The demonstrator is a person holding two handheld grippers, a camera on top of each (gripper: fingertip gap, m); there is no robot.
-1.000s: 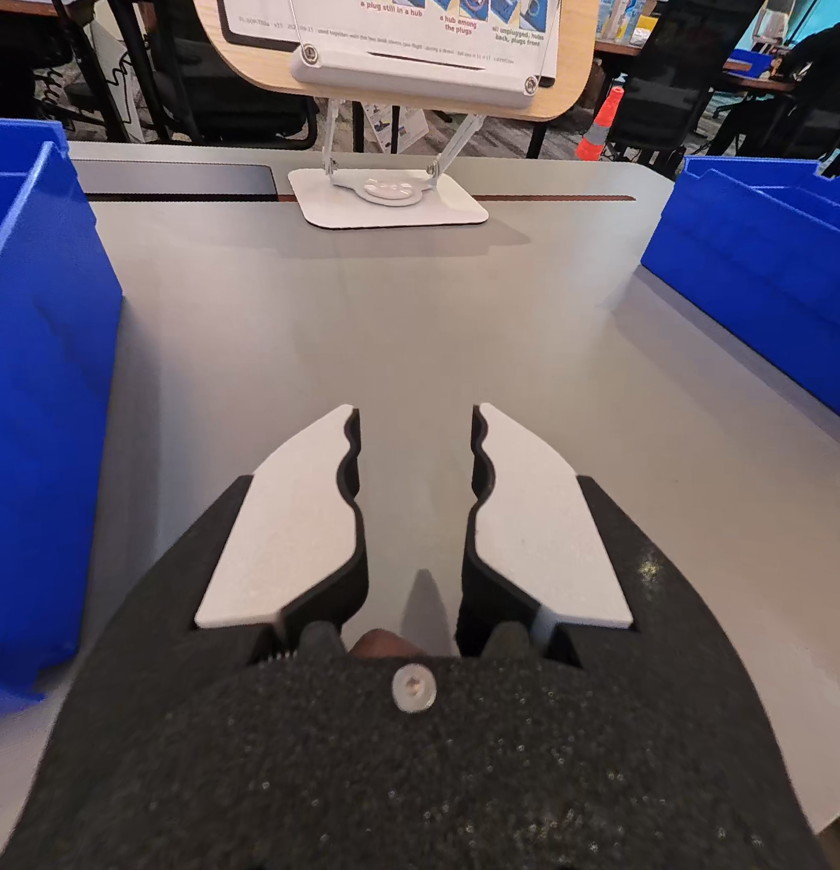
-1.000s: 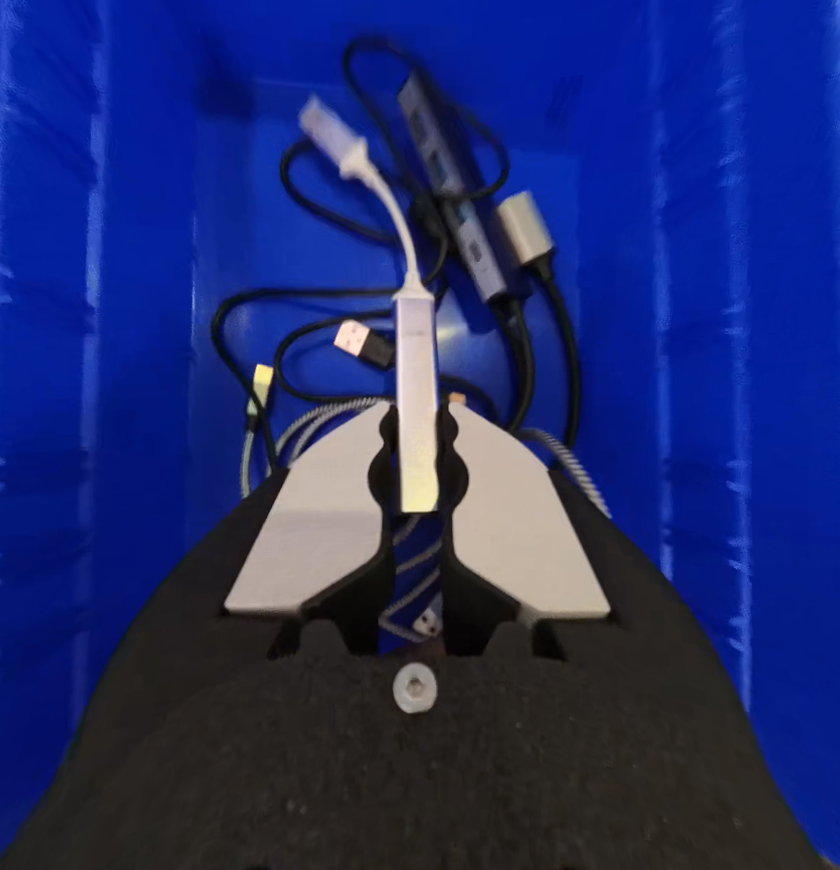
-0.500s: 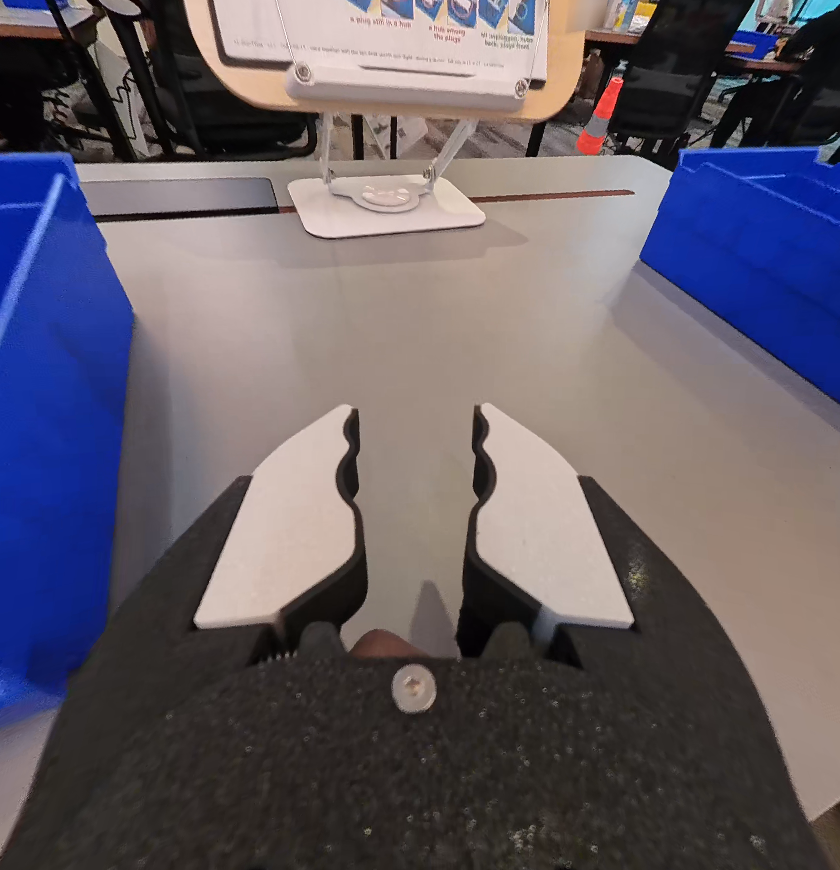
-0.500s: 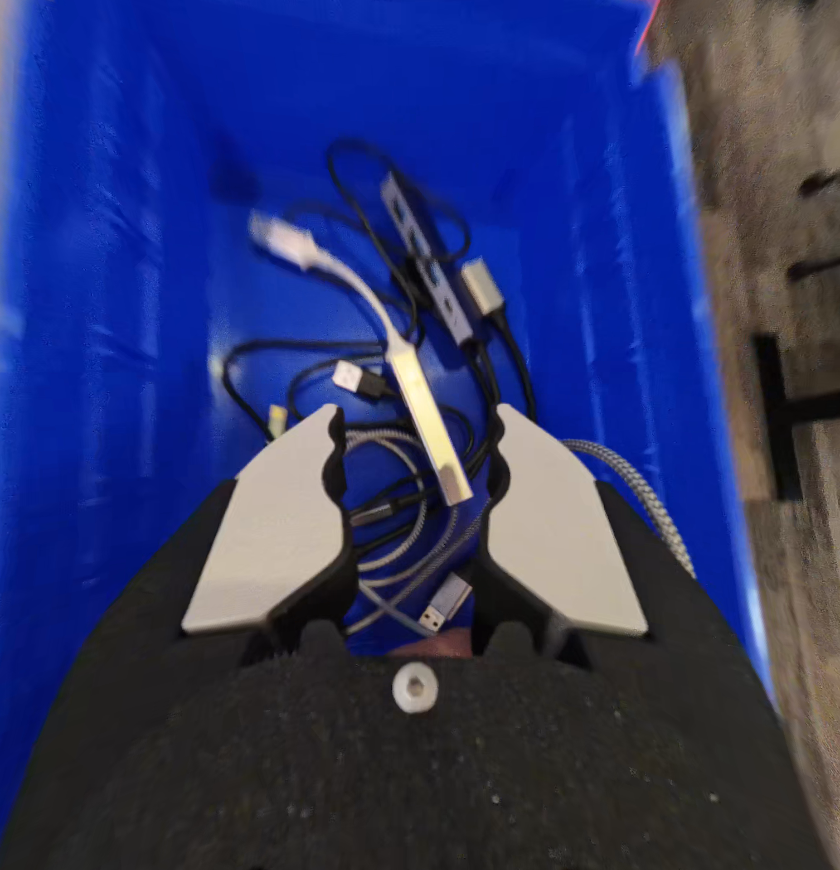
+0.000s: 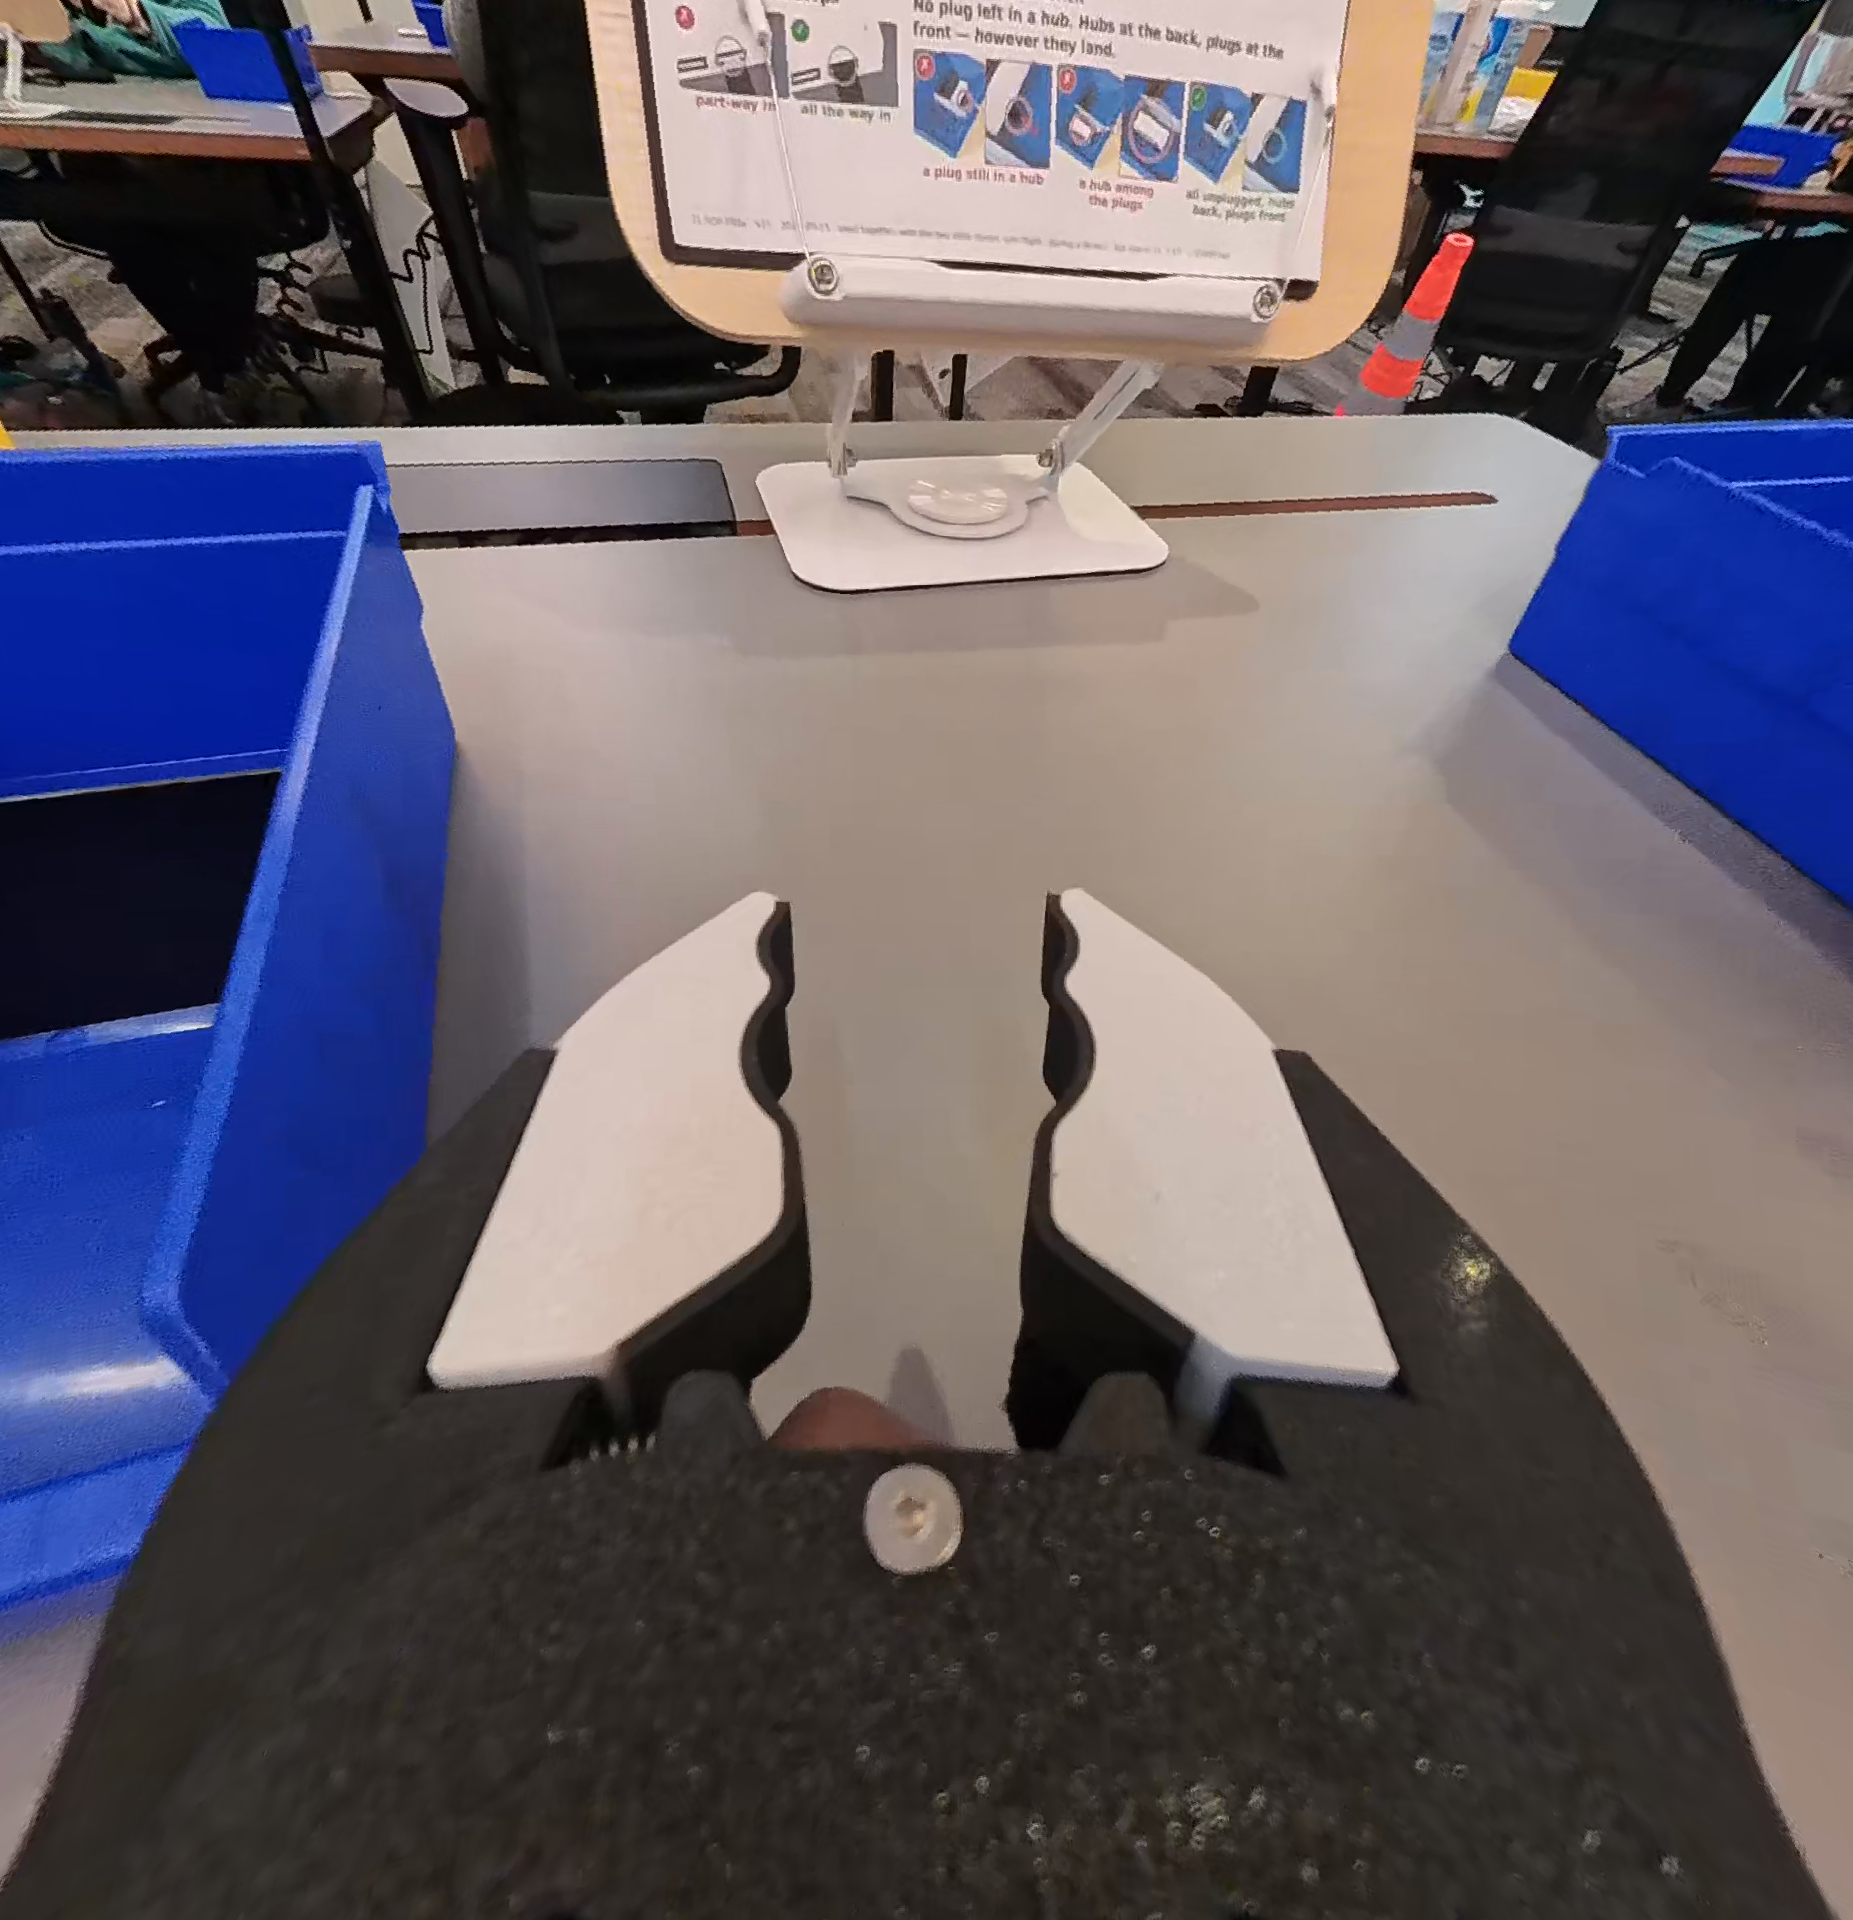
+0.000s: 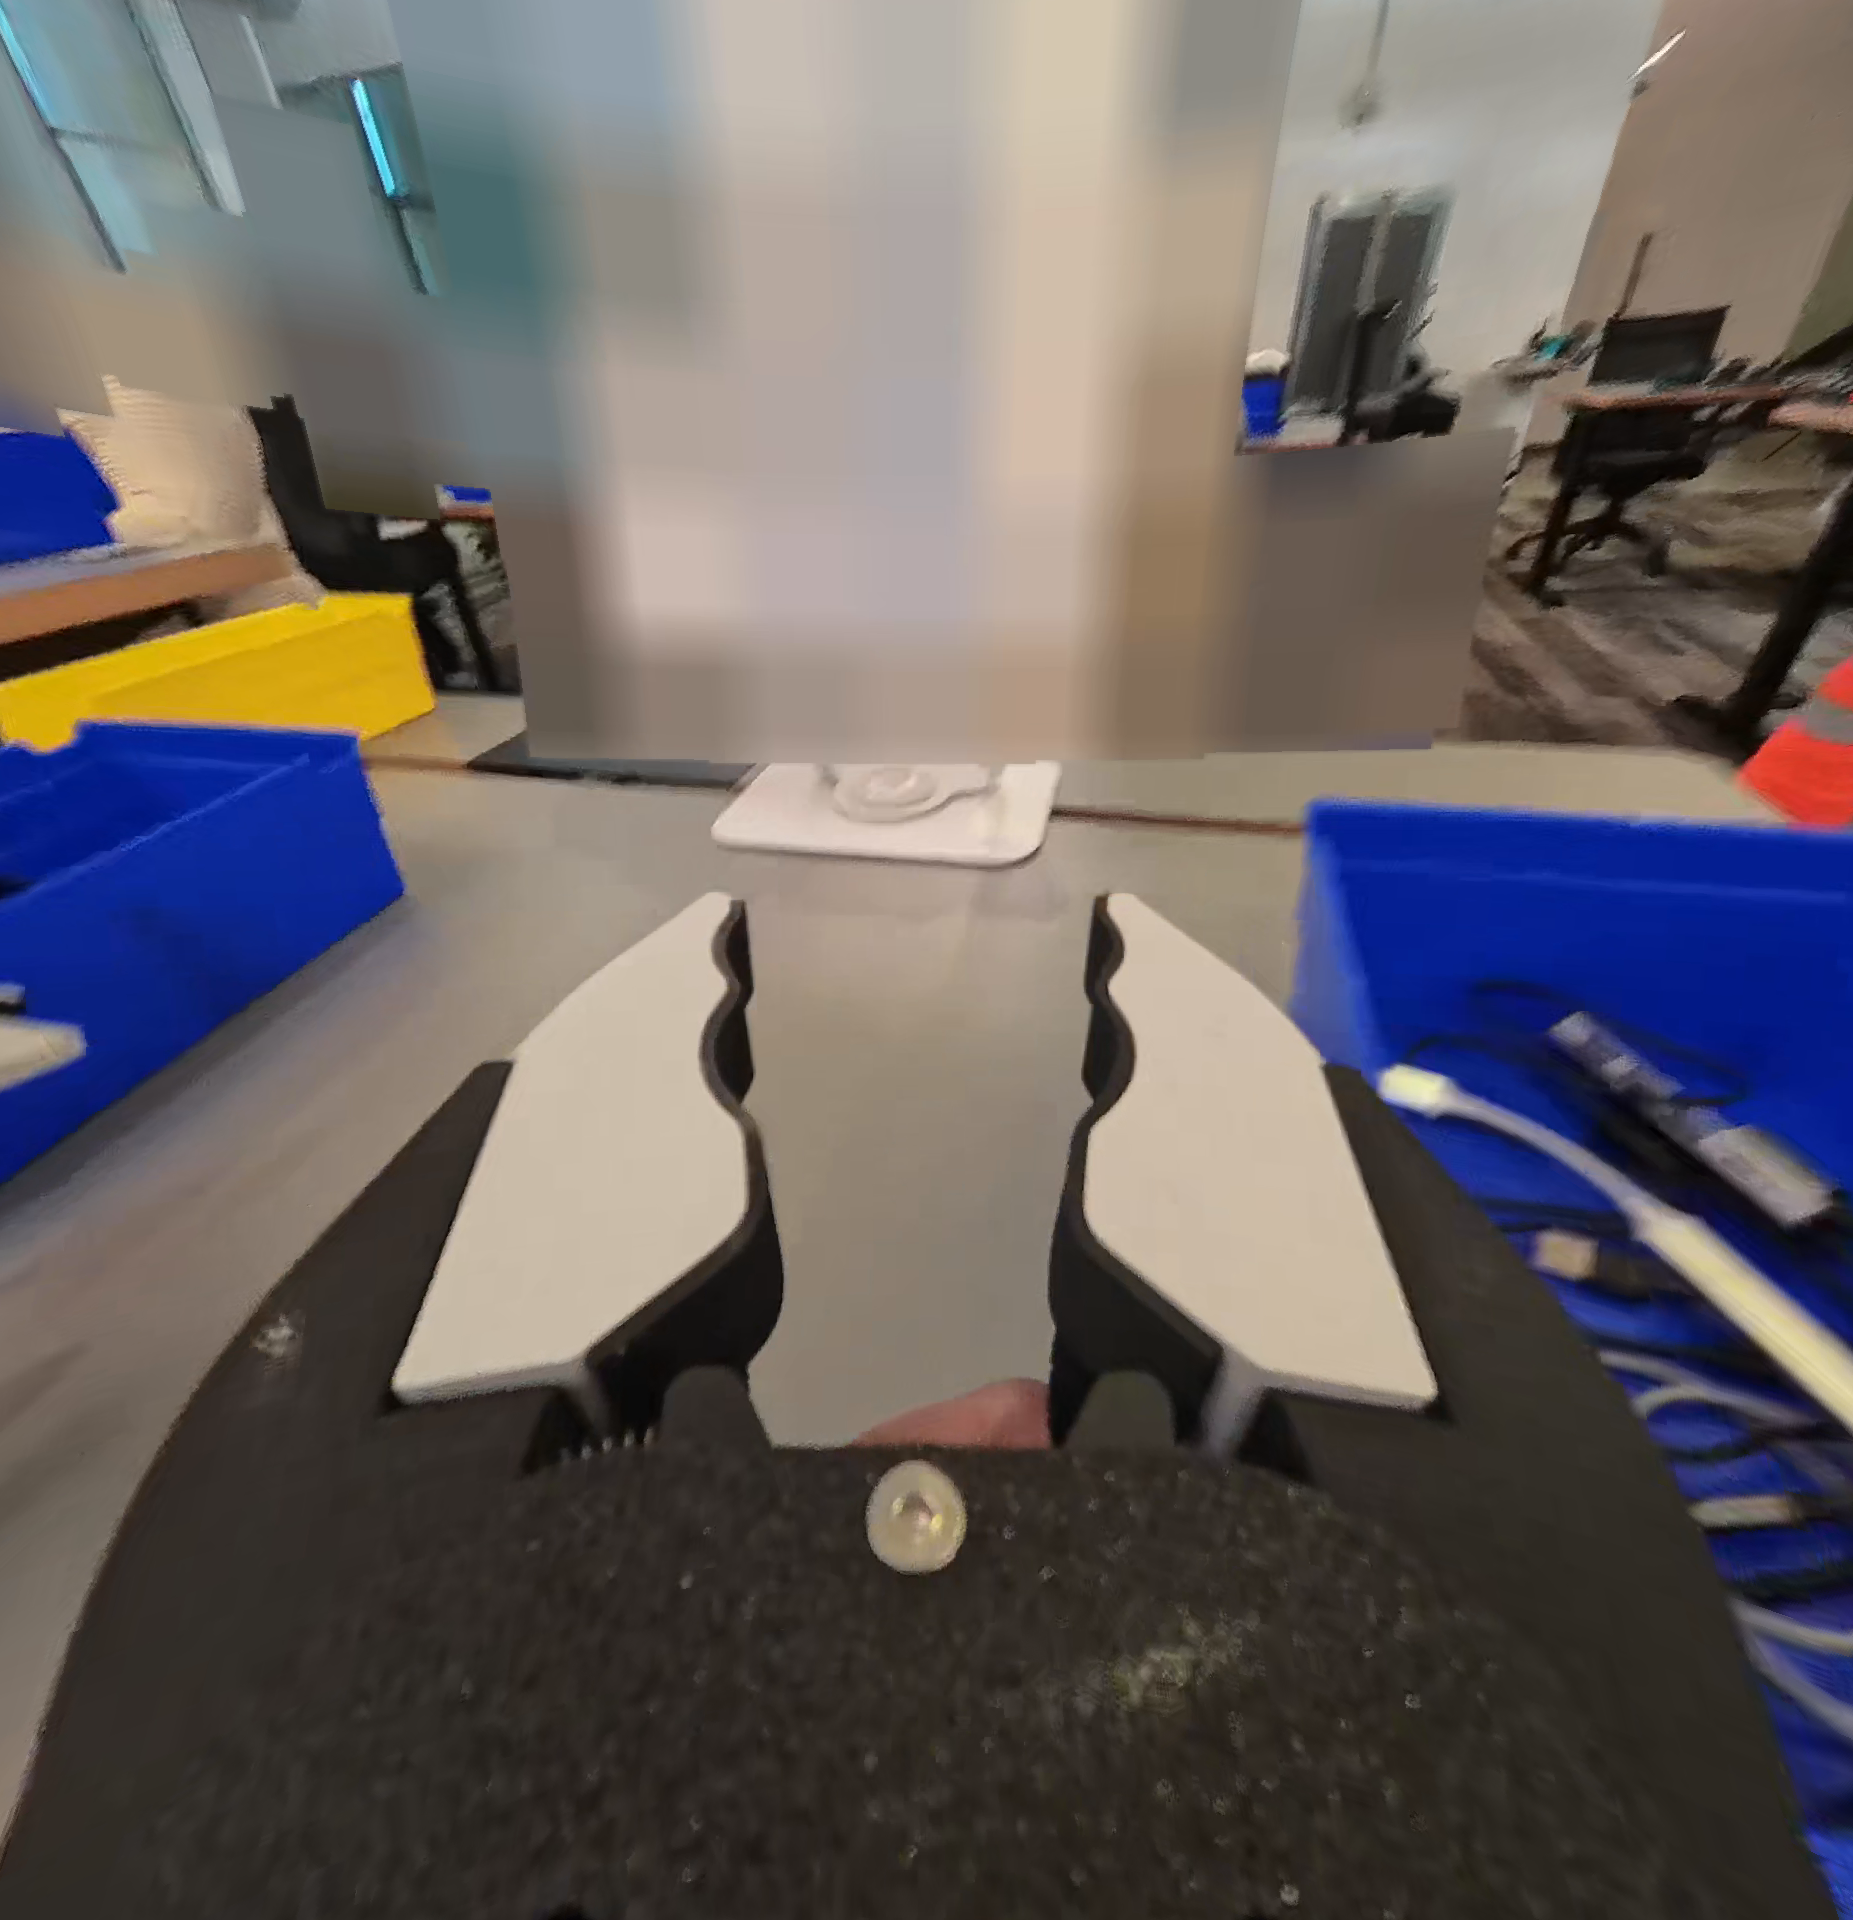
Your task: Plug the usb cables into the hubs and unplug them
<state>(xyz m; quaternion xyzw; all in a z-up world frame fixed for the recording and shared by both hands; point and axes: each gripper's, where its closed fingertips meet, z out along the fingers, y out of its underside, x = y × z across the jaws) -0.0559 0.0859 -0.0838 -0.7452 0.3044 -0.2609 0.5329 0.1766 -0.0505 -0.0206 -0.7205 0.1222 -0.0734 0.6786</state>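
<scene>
In the right wrist view, the hubs and cables lay together in a tangle on the floor of the blue bin (image 6: 1587, 914) at the right side of the tabletop (image 6: 901, 1039). A pale, slim white hub (image 6: 1753, 1320) ran diagonally across the pile, its short white lead ending in a white plug (image 6: 1421, 1088) near the bin's back wall. Just beyond it lay a darker grey hub (image 6: 1691, 1127), also slanted, with thin black cables (image 6: 1524, 1029) looped around it. A small metal USB plug (image 6: 1566, 1255) showed beside the white hub, and braided grey cables (image 6: 1732, 1455) wound beneath. This view was blurred, so finer detail could not be told.

The right gripper (image 6: 917, 914) hung above bare tabletop just left of that bin, its jaws wide apart and holding nothing. The left gripper (image 5: 917, 909) was likewise spread with nothing between its jaws, above the smooth grey tabletop (image 5: 1005, 748).

A broad bare strip of tabletop ran forward between a second blue bin (image 5: 309, 831) close on the left and the right-hand bin's outer wall (image 5: 1711, 644). At the far edge stood a white stand (image 5: 963, 530) bearing a wooden-backed instruction board (image 5: 984, 156). The jaws' faces were flat and pale with wavy black inner edges, on a rough black body.
</scene>
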